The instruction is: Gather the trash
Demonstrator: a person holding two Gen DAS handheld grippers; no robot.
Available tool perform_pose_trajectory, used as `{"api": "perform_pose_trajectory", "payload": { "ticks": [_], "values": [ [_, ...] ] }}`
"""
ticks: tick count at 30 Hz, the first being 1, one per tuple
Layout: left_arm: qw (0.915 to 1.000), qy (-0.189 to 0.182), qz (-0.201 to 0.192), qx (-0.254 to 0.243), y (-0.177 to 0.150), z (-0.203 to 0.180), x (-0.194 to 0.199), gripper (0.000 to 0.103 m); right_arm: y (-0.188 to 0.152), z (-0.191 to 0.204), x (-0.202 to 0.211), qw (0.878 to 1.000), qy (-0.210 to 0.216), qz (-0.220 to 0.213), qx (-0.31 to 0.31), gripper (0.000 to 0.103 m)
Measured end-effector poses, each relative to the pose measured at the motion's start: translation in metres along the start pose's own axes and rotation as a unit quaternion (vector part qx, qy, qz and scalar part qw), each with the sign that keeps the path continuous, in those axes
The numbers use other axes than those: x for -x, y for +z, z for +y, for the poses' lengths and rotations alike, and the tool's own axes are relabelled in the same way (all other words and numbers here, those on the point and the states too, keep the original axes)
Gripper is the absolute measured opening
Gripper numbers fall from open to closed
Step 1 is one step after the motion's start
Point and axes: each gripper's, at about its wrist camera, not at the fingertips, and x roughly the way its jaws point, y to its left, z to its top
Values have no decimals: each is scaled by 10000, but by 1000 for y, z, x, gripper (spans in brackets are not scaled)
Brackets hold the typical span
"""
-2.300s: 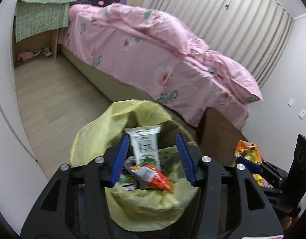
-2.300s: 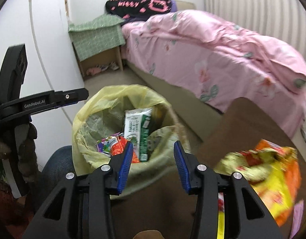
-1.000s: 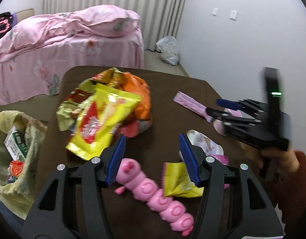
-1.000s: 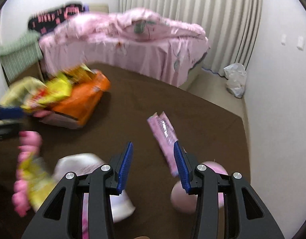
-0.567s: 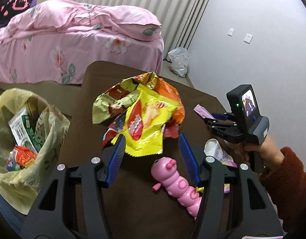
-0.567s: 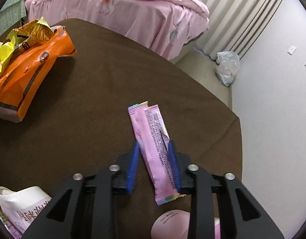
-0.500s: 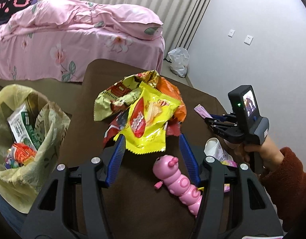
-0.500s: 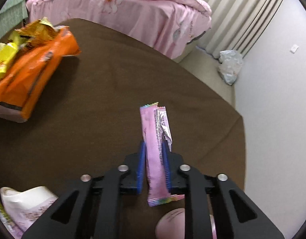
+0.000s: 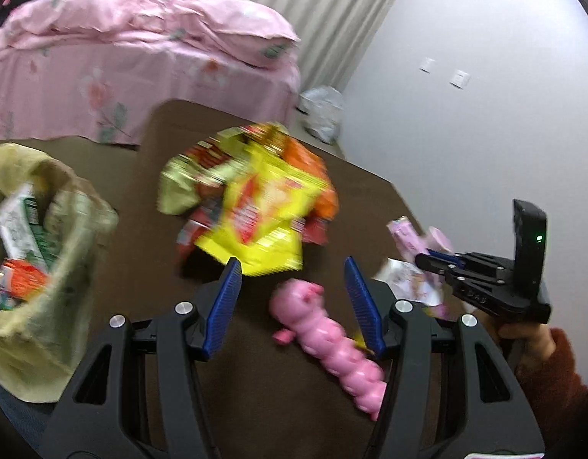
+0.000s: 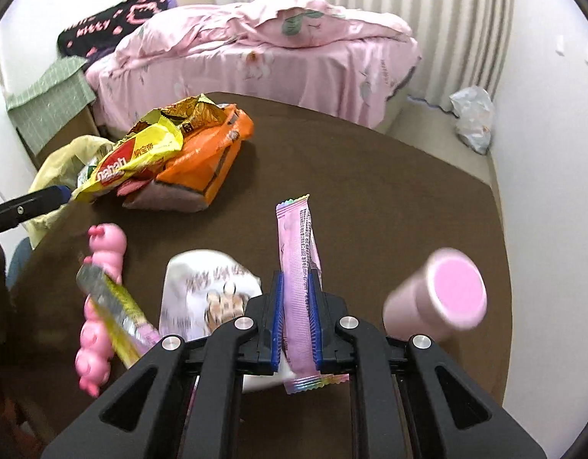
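Since half a second ago your right tool (image 10: pixel 297 308) has lifted the pink wrapper (image 10: pixel 298 267) off the brown surface (image 10: pixel 370 176); its blue pads are pressed together on the wrapper's lower half, which now stands upright between them, clear of the white packet (image 10: pixel 202 287) and the pink cup (image 10: pixel 439 298) on either side. Your left tool (image 9: pixel 294 298) hangs spread and empty above the pink caterpillar toy (image 9: pixel 324 340), just short of the yellow snack bag (image 9: pixel 263 214). The yellow-lined trash bin (image 9: pixel 37 267) sits off the surface's left edge, already holding wrappers.
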Motion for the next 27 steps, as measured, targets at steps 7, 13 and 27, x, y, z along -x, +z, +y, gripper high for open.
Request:
{"api": "perform_pose_trajectory", "payload": {
  "ticks": [7,13,27],
  "values": [
    [9976,-206,431,-493,-12,-38,-15,53,-43,-22,17,9982,-1,-7,-608,13],
    [9925,-257,814,-878,-24,-71,-22,53,-71,-30,21,9960,46,-4,-894,13],
    [9813,-415,1760,-656,-49,-109,-70,59,-111,-55,49,9878,187,-497,-1466,41]
  ]
}}
